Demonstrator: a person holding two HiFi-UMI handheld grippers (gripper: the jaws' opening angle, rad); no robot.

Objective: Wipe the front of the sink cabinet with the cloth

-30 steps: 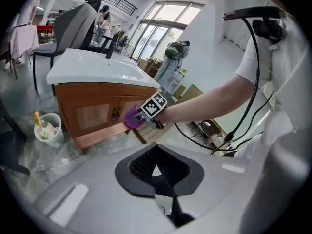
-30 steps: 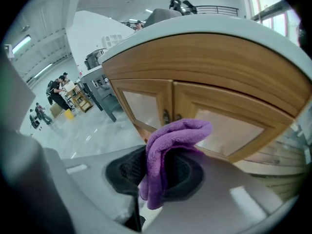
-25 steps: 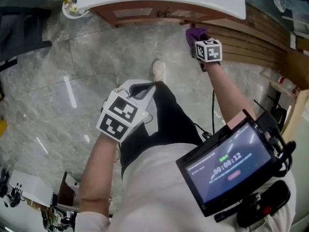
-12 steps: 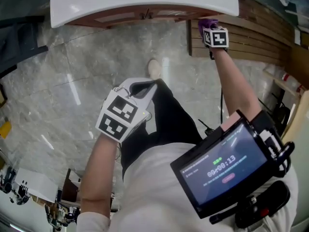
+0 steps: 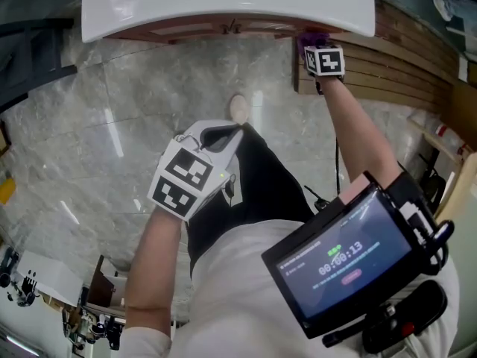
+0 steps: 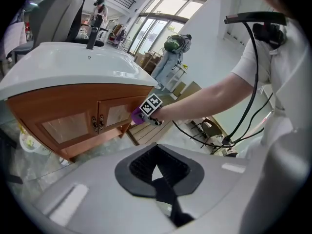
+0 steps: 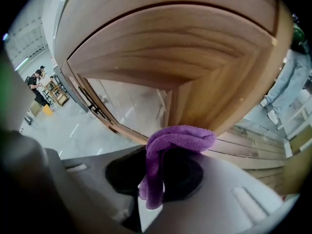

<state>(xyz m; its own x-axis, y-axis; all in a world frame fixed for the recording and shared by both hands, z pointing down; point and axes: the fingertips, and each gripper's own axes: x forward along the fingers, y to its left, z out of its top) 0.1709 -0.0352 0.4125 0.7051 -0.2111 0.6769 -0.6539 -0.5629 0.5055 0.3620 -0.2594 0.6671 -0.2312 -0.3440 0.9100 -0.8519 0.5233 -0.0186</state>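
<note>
The sink cabinet [image 5: 186, 30] is brown wood with two doors, under a white basin [image 5: 223, 6]. My right gripper [image 5: 326, 60] is shut on a purple cloth [image 5: 314, 37] and holds it to the cabinet's right front corner, just below the basin rim. In the right gripper view the cloth [image 7: 178, 140] bunches against the wooden corner post [image 7: 195, 96], and its tail hangs down between the jaws of the gripper [image 7: 156, 179]. My left gripper [image 5: 190, 177] hangs low by the person's leg, far from the cabinet. Its jaws [image 6: 158, 177] are shut, nothing between them.
A slatted wooden panel [image 5: 387, 66] lies on the marble floor right of the cabinet. The person's shoe [image 5: 239, 108] stands in front of the doors. The door handles [image 6: 97, 123] sit at the cabinet's middle. A small tub [image 6: 27, 140] is by its left foot.
My right gripper has carried the cloth up the cabinet's right corner, from lower down to just under the basin rim. The left gripper has stayed put.
</note>
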